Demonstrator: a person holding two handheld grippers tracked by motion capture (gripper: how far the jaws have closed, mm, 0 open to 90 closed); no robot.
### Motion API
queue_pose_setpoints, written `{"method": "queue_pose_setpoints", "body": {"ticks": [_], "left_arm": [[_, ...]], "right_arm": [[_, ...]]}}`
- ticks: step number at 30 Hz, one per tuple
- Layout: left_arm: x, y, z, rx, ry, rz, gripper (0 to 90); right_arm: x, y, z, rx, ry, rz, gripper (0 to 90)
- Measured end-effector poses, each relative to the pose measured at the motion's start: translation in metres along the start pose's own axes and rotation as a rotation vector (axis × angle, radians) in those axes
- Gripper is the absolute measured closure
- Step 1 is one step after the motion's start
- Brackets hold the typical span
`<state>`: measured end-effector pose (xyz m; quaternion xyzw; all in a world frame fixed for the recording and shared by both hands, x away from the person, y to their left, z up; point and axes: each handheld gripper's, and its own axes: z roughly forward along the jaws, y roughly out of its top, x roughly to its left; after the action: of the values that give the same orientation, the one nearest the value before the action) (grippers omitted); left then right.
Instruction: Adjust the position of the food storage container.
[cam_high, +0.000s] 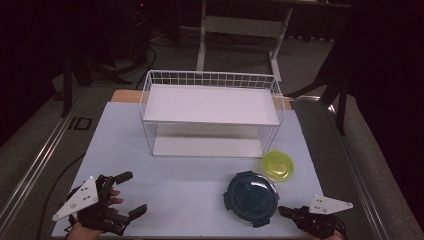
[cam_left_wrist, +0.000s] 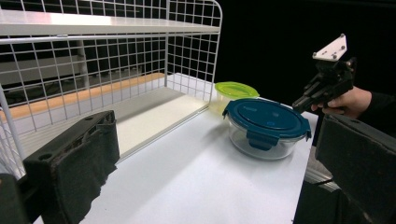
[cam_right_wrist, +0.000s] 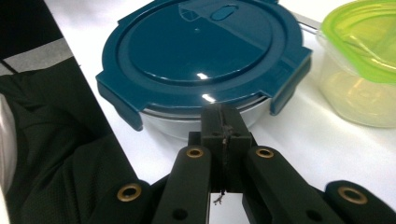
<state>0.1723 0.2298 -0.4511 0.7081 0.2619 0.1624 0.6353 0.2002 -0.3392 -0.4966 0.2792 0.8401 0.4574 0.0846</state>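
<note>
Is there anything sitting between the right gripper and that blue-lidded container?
Nothing visible. The right gripper, jaws shut together on nothing, sits right at the near rim of the blue-lidded container. The green-lidded container stands off to the side, out of the path.

rack (cam_high: 210, 112) behind | large container (cam_high: 251, 198) before small container (cam_high: 278, 165)

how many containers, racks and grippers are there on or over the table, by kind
lidded containers: 2, the blue-lidded container and the green-lidded container
wire racks: 1, the white wire rack
grippers: 2, the left gripper, fingers apart, and the right gripper, fingers together
total: 5
</note>
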Motion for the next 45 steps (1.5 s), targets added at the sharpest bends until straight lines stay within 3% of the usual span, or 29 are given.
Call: {"method": "queue_pose_setpoints", "body": {"ticks": [9,18,27,35,39,41,45], "left_arm": [[0.0,-0.001,0.001,0.002,-0.002,-0.002,0.0],[-0.001,-0.001,0.003,0.009,-0.006,0.001,0.0],[-0.001,-0.001,0.002,0.007,-0.005,0.002,0.0],[-0.001,-0.002,0.002,0.007,-0.006,0.0,0.0],[-0.001,-0.003,0.002,0.005,-0.007,-0.004,0.0],[-0.001,-0.003,0.002,0.008,-0.009,-0.002,0.0],[0.0,-0.003,0.002,0.008,-0.008,-0.003,0.0]], "right_arm": [[0.002,0.003,0.003,0.013,0.005,-0.012,90.0],[0.0,0.005,0.006,0.01,0.024,0.013,90.0],[0.003,0.02,0.029,0.029,0.077,0.0,90.0],[0.007,0.04,0.056,0.048,0.125,-0.04,90.0],[0.006,0.048,0.067,0.051,0.119,-0.049,90.0],[0.006,0.05,0.07,0.048,0.126,-0.044,90.0],[-0.002,0.05,0.07,0.016,0.155,0.014,90.0]]}}
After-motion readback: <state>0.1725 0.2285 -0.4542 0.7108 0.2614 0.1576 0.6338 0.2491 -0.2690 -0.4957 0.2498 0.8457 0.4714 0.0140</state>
